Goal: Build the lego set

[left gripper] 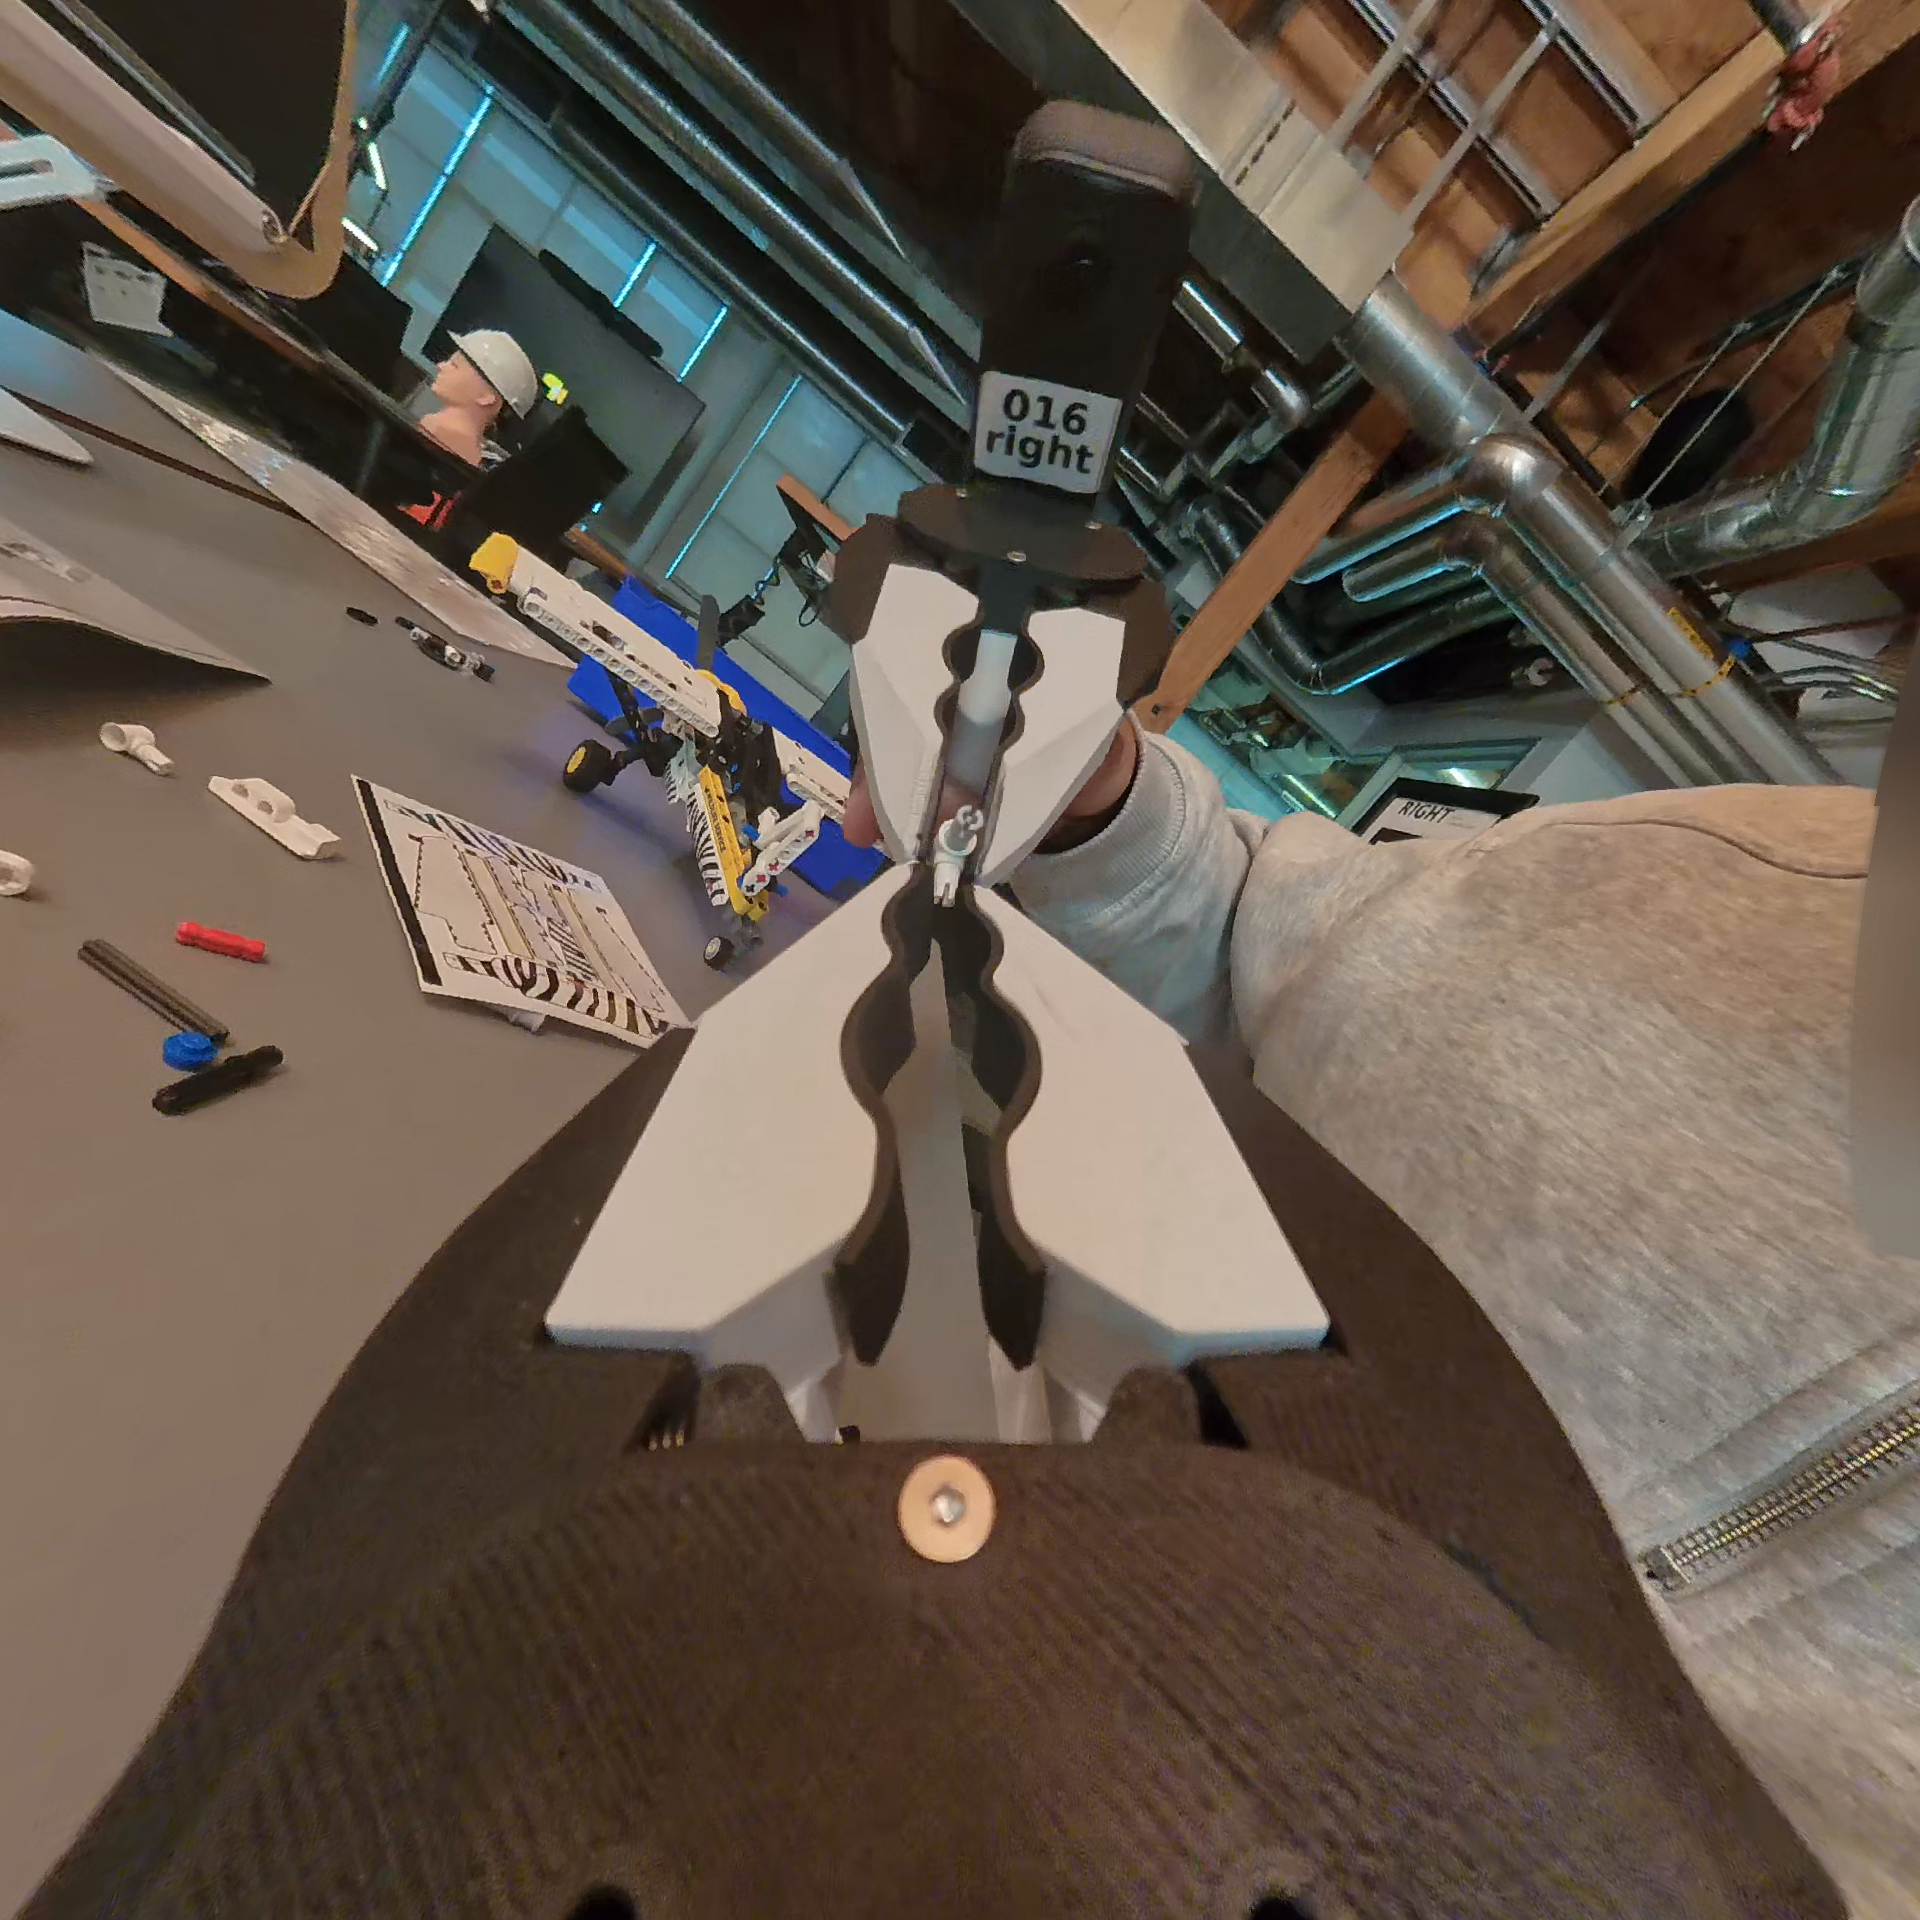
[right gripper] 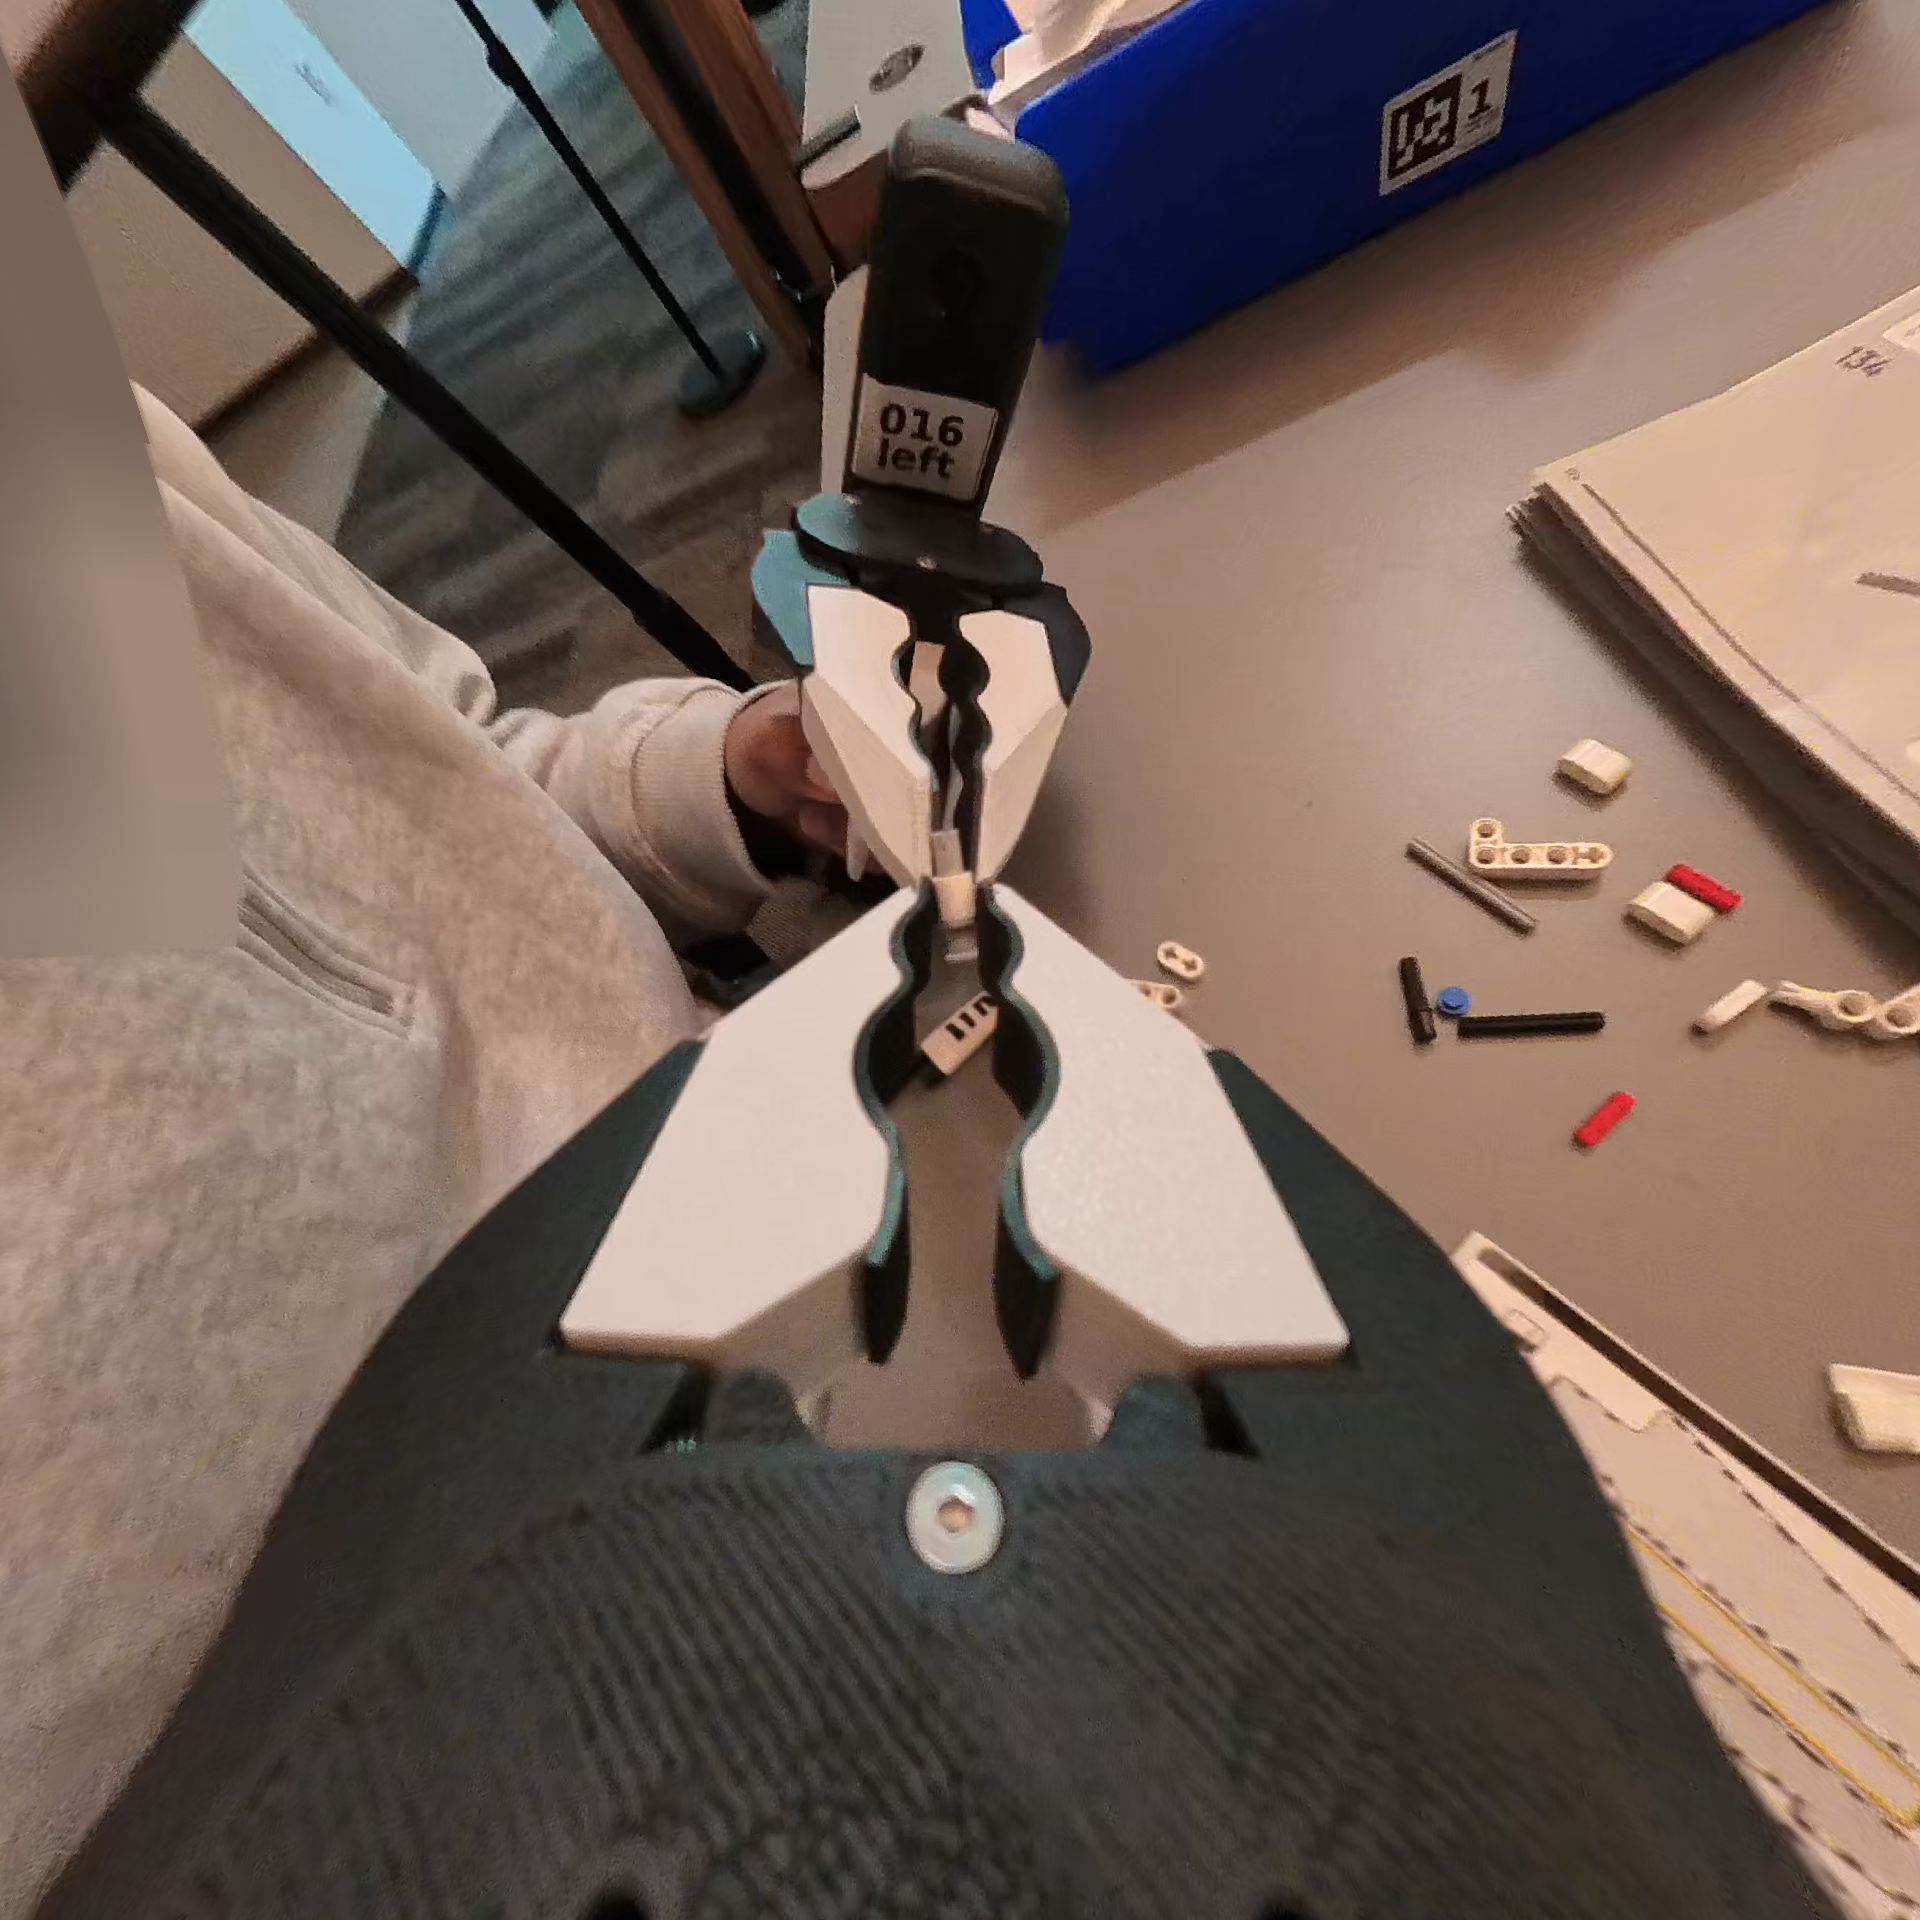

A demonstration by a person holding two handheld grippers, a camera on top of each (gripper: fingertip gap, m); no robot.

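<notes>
My two grippers meet tip to tip in the air above the grey table (left gripper: 312, 1195). In the left wrist view, my left gripper (left gripper: 940, 891) is closed down on the lower end of a small white Lego connector (left gripper: 956, 834). The right gripper (left gripper: 951, 864) faces it and pinches the upper end. In the right wrist view, my right gripper (right gripper: 951, 912) is shut on the white piece (right gripper: 951, 891), with the left gripper (right gripper: 940, 860) clamped on its far end. I cannot tell whether it is one piece or two joined. The partly built yellow, white and black Lego model (left gripper: 707, 748) stands on the table behind.
A sticker sheet (left gripper: 509, 925) lies by the model, and a blue bin (right gripper: 1299, 156) stands behind. Loose parts include a red pin (left gripper: 220, 940), black axles (left gripper: 151, 987), a white L-beam (right gripper: 1538, 852) and a blue stud (right gripper: 1451, 1000). Instruction booklets (right gripper: 1714, 623) lie at the right. Grey sleeves flank both grippers. Only a small space, under 4 cm, lies between the two pairs of fingers.
</notes>
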